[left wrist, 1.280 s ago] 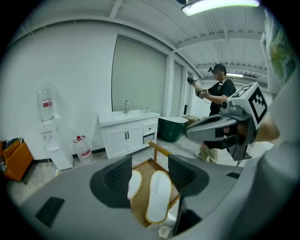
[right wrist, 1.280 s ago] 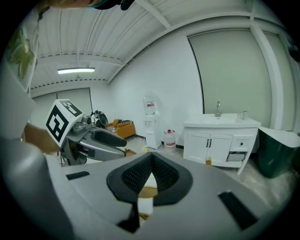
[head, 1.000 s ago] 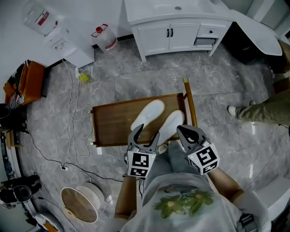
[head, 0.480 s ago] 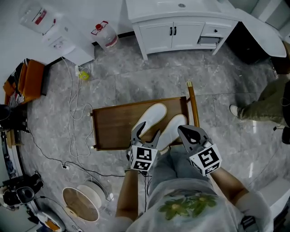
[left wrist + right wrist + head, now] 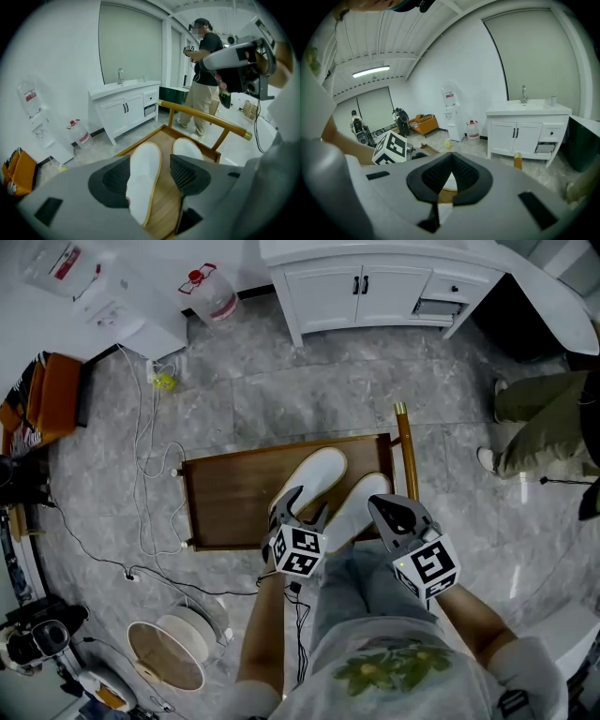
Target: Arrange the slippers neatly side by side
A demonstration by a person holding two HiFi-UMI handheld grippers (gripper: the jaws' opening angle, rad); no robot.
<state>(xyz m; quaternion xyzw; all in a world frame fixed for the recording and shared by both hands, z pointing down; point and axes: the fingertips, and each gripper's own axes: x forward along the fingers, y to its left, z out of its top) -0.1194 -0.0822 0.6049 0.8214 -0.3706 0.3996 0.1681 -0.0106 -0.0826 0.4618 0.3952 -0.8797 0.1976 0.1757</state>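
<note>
Two white slippers lie side by side, slanted, on a low wooden stand (image 5: 230, 498): the left slipper (image 5: 311, 476) and the right slipper (image 5: 364, 495). My left gripper (image 5: 298, 512) hangs open over the heel end of the left slipper. In the left gripper view that left slipper (image 5: 143, 180) shows between the spread jaws of the left gripper (image 5: 150, 174), with the right slipper (image 5: 187, 149) beyond. My right gripper (image 5: 396, 514) is shut on nothing, beside the right slipper's heel. In the right gripper view only a white sliver shows under the closed tips of the right gripper (image 5: 451, 174).
A wooden rail with a brass tip (image 5: 405, 451) edges the stand's right side. Cables (image 5: 150, 474) trail on the marble floor at left, near a cable spool (image 5: 169, 652). A white cabinet (image 5: 375, 287) and water jug (image 5: 211, 301) stand behind. A person's legs (image 5: 539, 423) are at right.
My left gripper has moved forward a little over the left slipper's heel. The right gripper has hardly moved. The person at right has stepped.
</note>
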